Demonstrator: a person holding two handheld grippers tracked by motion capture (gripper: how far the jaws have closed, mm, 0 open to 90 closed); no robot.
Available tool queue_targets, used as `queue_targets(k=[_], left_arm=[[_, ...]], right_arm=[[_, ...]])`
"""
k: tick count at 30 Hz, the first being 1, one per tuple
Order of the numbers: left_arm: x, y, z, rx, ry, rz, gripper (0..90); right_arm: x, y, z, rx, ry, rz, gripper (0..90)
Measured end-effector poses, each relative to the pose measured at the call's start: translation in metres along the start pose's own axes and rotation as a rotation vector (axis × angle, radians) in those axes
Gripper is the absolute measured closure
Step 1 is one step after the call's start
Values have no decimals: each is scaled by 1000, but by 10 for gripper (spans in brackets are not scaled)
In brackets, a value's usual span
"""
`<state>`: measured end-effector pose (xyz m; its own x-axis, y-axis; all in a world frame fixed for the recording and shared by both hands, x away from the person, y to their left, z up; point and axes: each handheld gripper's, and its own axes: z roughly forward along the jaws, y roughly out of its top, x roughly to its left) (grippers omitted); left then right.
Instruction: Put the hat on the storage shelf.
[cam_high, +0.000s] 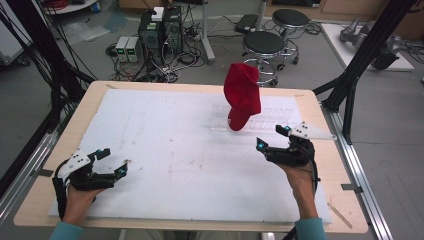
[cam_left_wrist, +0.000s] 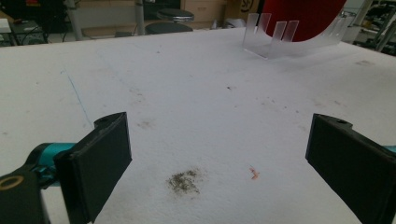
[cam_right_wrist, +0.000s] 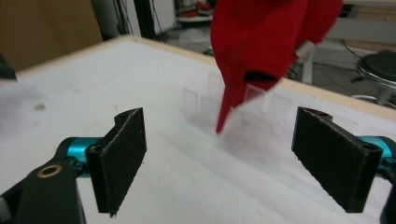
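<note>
Reading from left to right, we find the left gripper (cam_high: 111, 162) resting low over the near left part of the white mat (cam_high: 165, 150), its jaws spread wide with nothing between them; in the left gripper view only stained mat lies ahead of its pads. Toward the centre right, a red cloth (cam_high: 242, 95) stands draped over a clear slotted rack (cam_high: 260, 120) at the far side of the mat, its lower tip hanging down to the rack base. We judge the cloth soft, light and limp, likely to sag and fold once lifted, while the clear rack looks rigid, light and easily dragged along if the fabric snags on its thin uprights. A pinch on the free hanging tip or on a bunched upper fold seems the soundest hold. At the right, the right gripper (cam_high: 274, 137) sits just short of the rack, jaws likewise wide apart and empty, aimed at the cloth
</note>
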<state>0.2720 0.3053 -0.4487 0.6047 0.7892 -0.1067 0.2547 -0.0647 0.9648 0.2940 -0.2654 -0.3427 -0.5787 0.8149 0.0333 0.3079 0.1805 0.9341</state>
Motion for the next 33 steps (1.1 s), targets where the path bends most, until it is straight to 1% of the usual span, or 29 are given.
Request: queue_targets(k=[1,2,3,6,7,9,10,12,13,14,16,17,19,22,23,24,25,27,29,30,32,33], left_arm=[[1,0,0,-5,0,-6,72],[1,0,-1,-12,0,-12,72],[1,-1,-1,-18,5,-13,72],[-1,-1,-2,-31,19,1,72],[-2,-1,-3,-31,25,10,72],[-2,-2,-3,-38,25,13,72],[-2,-2,-3,-38,25,15,72],[-2,-2,-3,-37,27,13,72],[-2,-2,-3,-34,26,13,72],[-2,-2,-3,-36,26,14,72],[-3,-2,-3,-38,31,21,72],[-3,-2,-3,-36,29,23,72],[-3,-2,-3,-37,31,26,72],[-4,-2,-4,-46,34,26,72],[-4,-3,-4,-54,38,24,72],[-4,-3,-5,-54,39,30,72],[-4,-3,-5,-58,38,28,72],[-4,-3,-5,-58,37,29,72],[-5,-3,-5,-60,39,32,72],[-5,-3,-6,-64,42,36,72],[-6,-4,-6,-75,46,43,72],[-6,-4,-7,-78,46,47,72]], right_arm=[[0,-6,-5,2,-9,-2,145],[0,-12,-10,-7,-3,8,142],[0,-20,-14,-21,4,15,135],[4,-45,-20,-82,16,3,118],[5,-54,-21,-109,21,-7,116],[9,-71,-19,-156,33,-27,116],[11,-79,-18,-167,34,-22,115],[15,-90,-15,-186,29,-37,112],[17,-95,-13,-188,10,-47,112],[19,-95,-12,-169,4,-37,107],[20,-95,-9,-161,-1,-43,103],[21,-95,-7,-169,0,-46,103],[22,-95,-5,-175,5,-25,103],[22,-95,-2,-183,0,-23,104],[22,-97,-1,-202,-4,-25,104],[22,-100,0,-210,-8,-15,104],[21,-103,1,-202,-9,-4,104],[21,-107,2,-201,-10,3,104],[21,-110,3,-189,-18,-5,104],[20,-110,3,-193,-23,-11,104],[21,-111,2,-202,-22,3,104],[21,-112,3,-203,-26,-4,104]])
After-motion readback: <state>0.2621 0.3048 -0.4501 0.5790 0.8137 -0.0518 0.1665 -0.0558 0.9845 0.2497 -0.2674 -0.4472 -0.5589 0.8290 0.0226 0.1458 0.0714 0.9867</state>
